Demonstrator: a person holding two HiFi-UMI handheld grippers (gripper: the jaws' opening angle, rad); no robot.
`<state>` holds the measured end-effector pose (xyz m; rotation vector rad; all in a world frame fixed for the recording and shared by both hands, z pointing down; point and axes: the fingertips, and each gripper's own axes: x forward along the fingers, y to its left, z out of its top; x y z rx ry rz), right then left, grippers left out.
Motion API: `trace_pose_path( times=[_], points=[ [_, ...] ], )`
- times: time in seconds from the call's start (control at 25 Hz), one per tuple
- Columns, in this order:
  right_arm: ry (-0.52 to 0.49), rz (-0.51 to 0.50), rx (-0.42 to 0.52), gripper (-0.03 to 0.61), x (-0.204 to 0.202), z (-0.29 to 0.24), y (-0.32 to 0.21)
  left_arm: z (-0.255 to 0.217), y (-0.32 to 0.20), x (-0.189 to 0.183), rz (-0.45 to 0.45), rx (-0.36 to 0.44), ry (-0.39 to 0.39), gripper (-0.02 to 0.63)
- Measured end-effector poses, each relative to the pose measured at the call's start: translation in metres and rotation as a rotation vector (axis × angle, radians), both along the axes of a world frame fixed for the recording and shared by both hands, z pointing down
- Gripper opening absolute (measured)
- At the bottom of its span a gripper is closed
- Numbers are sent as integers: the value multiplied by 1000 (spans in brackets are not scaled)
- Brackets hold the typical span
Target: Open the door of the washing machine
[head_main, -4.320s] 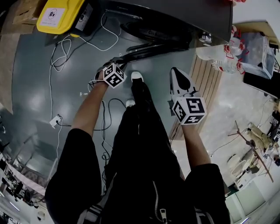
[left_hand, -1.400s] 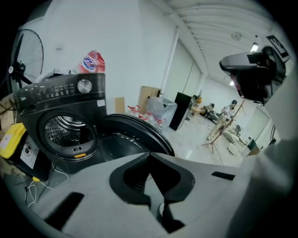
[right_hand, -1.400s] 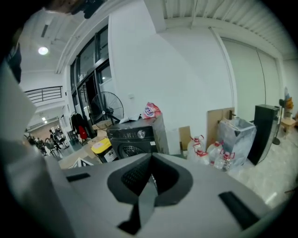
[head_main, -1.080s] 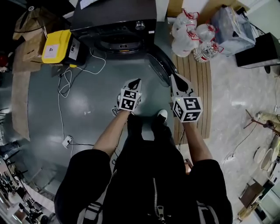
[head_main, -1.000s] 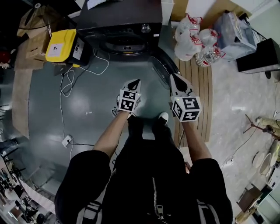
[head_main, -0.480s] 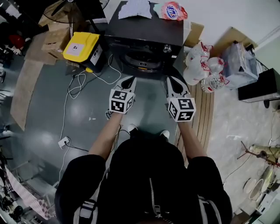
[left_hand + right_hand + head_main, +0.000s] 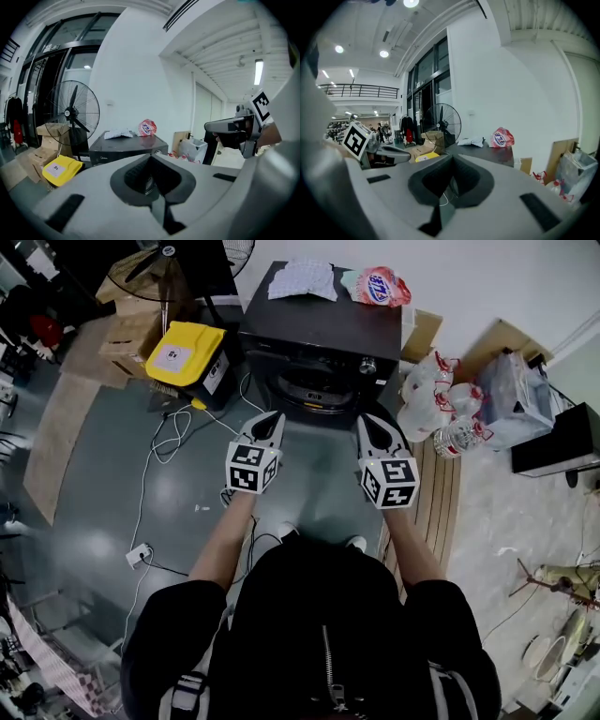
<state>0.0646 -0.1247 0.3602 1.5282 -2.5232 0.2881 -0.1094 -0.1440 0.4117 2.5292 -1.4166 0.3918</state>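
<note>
The black washing machine (image 7: 319, 329) stands ahead on the grey floor, its round front port (image 7: 314, 390) showing between my two grippers. I cannot make out the door leaf in this view. My left gripper (image 7: 273, 417) is held in the air before the machine's front left, shut and empty. My right gripper (image 7: 365, 420) hangs level with it at the front right, also shut with nothing in it. In the left gripper view the shut gripper (image 7: 151, 157) points at the machine (image 7: 126, 146). The right gripper view shows its gripper (image 7: 452, 157) shut too, with the machine top (image 7: 487, 152) beyond.
A white cloth (image 7: 302, 277) and a pink bag (image 7: 375, 287) lie on the machine. A yellow case (image 7: 187, 352), boxes and a fan (image 7: 72, 112) stand to its left. Bagged water bottles (image 7: 431, 399) and a wooden pallet (image 7: 436, 493) are right. Cables (image 7: 159, 446) trail on the floor.
Both grippers have risen and come forward toward the machine's front, staying shut. The head view has tilted up, so the machine's top and the things on it now show.
</note>
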Motion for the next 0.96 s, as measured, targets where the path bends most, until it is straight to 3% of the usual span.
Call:
trace_pose_path(
  times=[0.96],
  points=[
    [1, -5, -26, 2, -11, 10, 5, 4, 6, -5, -3, 3, 15, 3]
  ],
)
